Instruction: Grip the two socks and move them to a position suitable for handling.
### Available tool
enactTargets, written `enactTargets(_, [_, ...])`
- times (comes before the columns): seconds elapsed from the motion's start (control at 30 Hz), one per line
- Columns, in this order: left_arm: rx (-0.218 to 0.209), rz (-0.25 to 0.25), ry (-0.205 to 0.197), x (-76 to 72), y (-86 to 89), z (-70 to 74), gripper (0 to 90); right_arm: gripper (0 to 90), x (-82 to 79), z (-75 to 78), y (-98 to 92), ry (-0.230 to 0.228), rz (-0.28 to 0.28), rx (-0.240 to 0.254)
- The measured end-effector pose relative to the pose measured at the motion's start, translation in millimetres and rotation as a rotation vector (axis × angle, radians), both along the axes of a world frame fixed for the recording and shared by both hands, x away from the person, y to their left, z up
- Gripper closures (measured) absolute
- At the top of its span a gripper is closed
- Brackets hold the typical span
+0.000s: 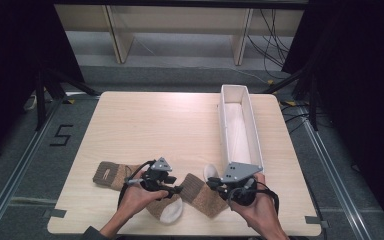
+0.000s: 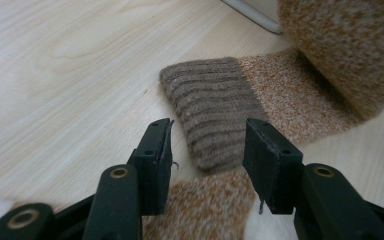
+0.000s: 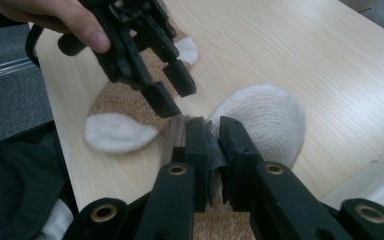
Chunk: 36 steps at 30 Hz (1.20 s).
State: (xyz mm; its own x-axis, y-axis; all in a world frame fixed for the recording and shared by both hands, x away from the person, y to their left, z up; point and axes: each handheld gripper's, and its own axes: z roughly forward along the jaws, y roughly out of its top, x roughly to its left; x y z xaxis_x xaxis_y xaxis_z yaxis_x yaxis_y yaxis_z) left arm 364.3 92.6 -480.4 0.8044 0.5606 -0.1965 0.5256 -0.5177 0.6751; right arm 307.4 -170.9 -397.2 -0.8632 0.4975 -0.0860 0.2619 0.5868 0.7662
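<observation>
While I hold both tools low over the near edge of the worktop (image 1: 145, 125), two brown knitted socks lie between them. The left sock (image 1: 125, 177) lies flat, its dark ribbed cuff to the left and its white toe (image 1: 171, 212) near the front edge. The right sock (image 1: 205, 195) runs from a white toe (image 1: 211, 171) down to its cuff end under my right tool.

Left hand-held gripper (image 2: 207, 145): the jaws stand open, one on each side of the dark ribbed cuff (image 2: 210, 110) of the right sock, holding nothing. That cuff lies on the worktop, its near end over the orange-brown fabric of the left sock. A raised fold of sock fabric (image 2: 345, 45) fills the upper right of the left gripper view and hides the worktop behind it.

Right hand-held gripper (image 3: 211, 125): the jaws are closed almost fully on a thin fold of dark sock fabric pinched between them. In the right gripper view, the white toe (image 3: 265, 120) sits just beyond the jaw tips, and the left hand-held gripper hangs just above and left of them, close enough to crowd the grip point.

A long, narrow white tray (image 1: 252, 125) stands on the right part of the worktop, its near end just beside my right hand (image 1: 257, 210). A "5" mark (image 1: 61, 135) is on the floor to the left, and cables (image 1: 275, 40) lie beyond the far edge.
</observation>
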Motion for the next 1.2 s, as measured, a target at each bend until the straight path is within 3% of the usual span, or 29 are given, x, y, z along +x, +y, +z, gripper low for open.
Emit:
enactTargets(0.03, [-0.012,0.006,0.007,0.8,-3.2,-2.0,53.7,83.4,-1.5,-0.7,-1.8,0.001,-0.006,0.001])
enactTargets(0.07, [0.004,-0.013,0.010,2.4,-4.2,-2.8,53.7,83.5,-3.0,-1.8,-4.2,-0.004,-0.007,0.004])
enactTargets(0.1, [-0.007,0.003,0.018,2.3,-7.3,-4.6,53.6,83.5,-5.2,-3.0,-6.3,0.009,-0.008,0.012])
enactTargets(0.43, [0.024,-0.015,0.057,7.9,-22.2,-13.1,48.9,83.5,-19.0,-6.8,-23.6,0.031,-0.026,0.033])
enactTargets(0.57, [0.047,-0.034,0.040,9.5,-26.7,-15.1,55.6,83.5,-20.1,-9.8,-27.9,0.044,-0.034,0.035])
enactTargets(0.7, [0.039,-0.047,0.028,10.6,-27.6,-17.0,66.3,83.5,-22.6,-14.2,-35.7,0.064,-0.035,0.036])
enactTargets(0.73, [0.050,-0.060,0.010,11.3,-26.5,-16.1,72.2,83.5,-25.0,-15.5,-37.9,0.083,-0.050,0.039])
enactTargets(0.83, [0.055,-0.079,-0.031,8.4,-27.0,-12.2,81.0,83.6,-27.2,-19.1,-45.0,0.079,-0.052,0.038])
enactTargets(0.9, [0.062,-0.093,-0.055,6.5,-26.7,-7.4,82.3,83.7,-29.5,-19.8,-48.2,0.089,-0.054,0.048])
enactTargets(0.93, [0.012,-0.059,-0.054,4.2,-28.8,-6.1,82.5,83.8,-30.4,-19.4,-49.3,0.087,-0.052,0.052])
enactTargets(0.97, [0.001,-0.062,-0.062,3.8,-28.2,-2.1,82.9,83.8,-31.2,-18.7,-50.1,0.088,-0.050,0.056])
enactTargets(1.13, [0.001,-0.070,-0.089,6.0,-21.5,14.6,83.2,84.2,-31.5,-16.5,-53.8,0.081,-0.044,0.066])
enactTargets(1.17, [-0.013,-0.054,-0.082,6.1,-22.2,13.2,83.2,84.2,-31.5,-16.7,-54.0,0.078,-0.044,0.062])
enactTargets(1.2, [0.000,-0.060,-0.078,7.0,-21.8,11.1,83.1,84.2,-31.9,-17.2,-53.5,0.086,-0.045,0.062])
